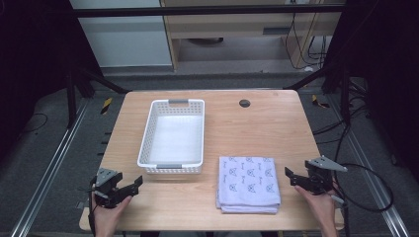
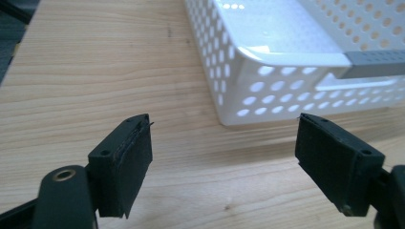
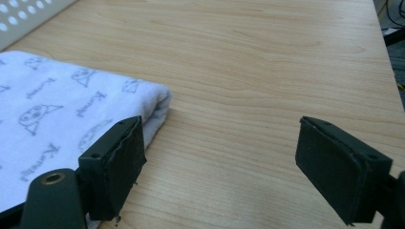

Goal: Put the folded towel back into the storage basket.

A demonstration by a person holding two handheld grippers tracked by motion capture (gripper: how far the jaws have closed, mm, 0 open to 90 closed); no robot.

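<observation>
I see the wooden table [image 1: 276, 128], the white basket [image 1: 148, 143] at middle left, the folded towel [image 1: 248, 183] at lower middle. My left gripper [image 1: 129, 186] and right gripper [image 1: 291, 177] both gape, holding nothing. I'd pinch the towel's edge low.

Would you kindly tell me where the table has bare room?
The table is bare right of the basket, beyond the towel, and in the strip left of the basket. It is tighter between basket and towel.
</observation>
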